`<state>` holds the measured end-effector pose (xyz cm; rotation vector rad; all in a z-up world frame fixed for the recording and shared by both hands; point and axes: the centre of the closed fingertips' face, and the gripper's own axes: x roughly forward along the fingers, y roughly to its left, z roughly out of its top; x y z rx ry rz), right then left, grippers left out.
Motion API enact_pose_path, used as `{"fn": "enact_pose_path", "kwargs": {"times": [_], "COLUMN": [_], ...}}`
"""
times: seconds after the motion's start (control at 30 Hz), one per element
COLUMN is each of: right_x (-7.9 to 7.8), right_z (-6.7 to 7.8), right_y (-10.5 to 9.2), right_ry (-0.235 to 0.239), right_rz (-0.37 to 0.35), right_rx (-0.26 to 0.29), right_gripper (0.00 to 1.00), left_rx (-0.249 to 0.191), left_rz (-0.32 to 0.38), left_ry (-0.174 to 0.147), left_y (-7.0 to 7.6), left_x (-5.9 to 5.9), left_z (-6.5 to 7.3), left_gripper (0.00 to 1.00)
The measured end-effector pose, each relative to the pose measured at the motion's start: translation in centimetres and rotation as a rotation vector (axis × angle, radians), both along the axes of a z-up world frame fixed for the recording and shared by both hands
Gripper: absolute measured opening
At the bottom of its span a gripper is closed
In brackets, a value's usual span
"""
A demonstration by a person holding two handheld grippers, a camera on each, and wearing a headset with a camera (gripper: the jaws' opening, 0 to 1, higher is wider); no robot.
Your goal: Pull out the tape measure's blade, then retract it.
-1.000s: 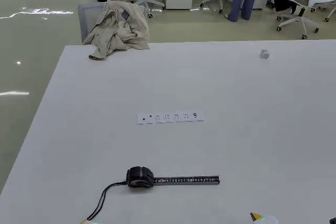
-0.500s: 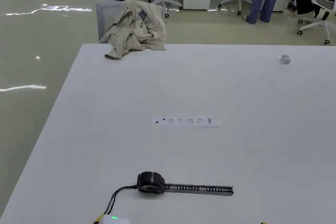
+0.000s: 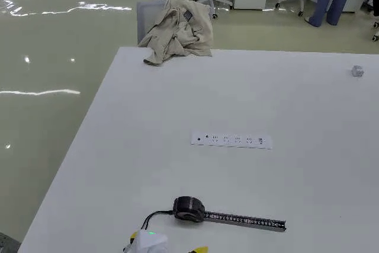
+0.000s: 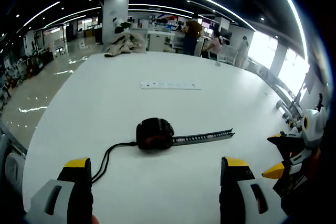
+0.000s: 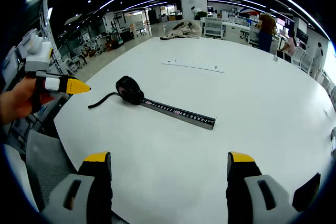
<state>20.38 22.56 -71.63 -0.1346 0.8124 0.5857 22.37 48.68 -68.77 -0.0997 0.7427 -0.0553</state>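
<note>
One white tabletop (image 3: 118,146), head view. Tape measure (image 3: 189,210), dark case, lies near the near edge. Its blade (image 3: 246,221) is drawn out flat to the right, and a dark cord (image 3: 157,215) trails from the case to the left. Left gripper (image 3: 151,244) shows at the near edge, just beside the cord's end. Power strip (image 3: 231,140), white, lies mid-table, well apart from the tape measure. Beige jacket (image 3: 177,31) is draped over a chair (image 3: 145,13) at the far edge. Small crumpled ball (image 3: 357,71) sits far right.

Left gripper view: left gripper (image 4: 156,163) has its jaws spread wide, holding nothing. Tape measure (image 4: 155,134) lies straight ahead on the tabletop (image 4: 157,98), with its blade (image 4: 202,138) out to the right. Right gripper (image 4: 294,150) enters at the right.

Right gripper view: right gripper (image 5: 169,158) has its jaws spread wide, holding nothing. Tape measure (image 5: 128,88) lies ahead and to the left, its blade (image 5: 178,113) running near-right. Left gripper (image 5: 58,84) is at the left, held in a hand (image 5: 16,100).
</note>
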Motion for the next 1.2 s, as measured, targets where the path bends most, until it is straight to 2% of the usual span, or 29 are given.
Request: {"fn": "enact_pose_path", "kwargs": {"times": [0.2,0.37,0.63,0.9,1.03,1.2], "right_x": [0.7,1.2,2.1,3.0,3.3,4.2], "right_z": [-0.6,-1.1,-2.1,-2.5,-3.0,-3.4], "right_y": [0.2,-0.1,-0.5,-0.8,-0.9,-1.1], "right_ry": [-0.001,-0.001,0.003,-0.004,-0.012,-0.021], "right_rz": [0.041,0.069,0.119,0.16,0.22,0.261], "right_rx": [0.004,-0.012,-0.009,-0.037,-0.063,-0.084], "right_gripper": [0.93,0.92,0.91,0.9,0.88,0.85], "left_rx": [-0.009,-0.004,-0.007,-0.015,-0.021,-0.005], "left_rz": [0.01,0.018,0.026,0.036,0.044,0.041], "left_ry": [-0.002,-0.004,-0.005,-0.011,-0.015,-0.019], "left_y": [-0.2,-0.1,-0.3,-0.8,-0.9,-0.8], "left_x": [1.4,2.3,3.6,4.6,5.1,5.7], "left_z": [-0.5,-0.8,-1.5,-2.4,-2.7,-3.3], "left_gripper": [1.0,0.98,0.96,0.93,0.92,0.91]}}
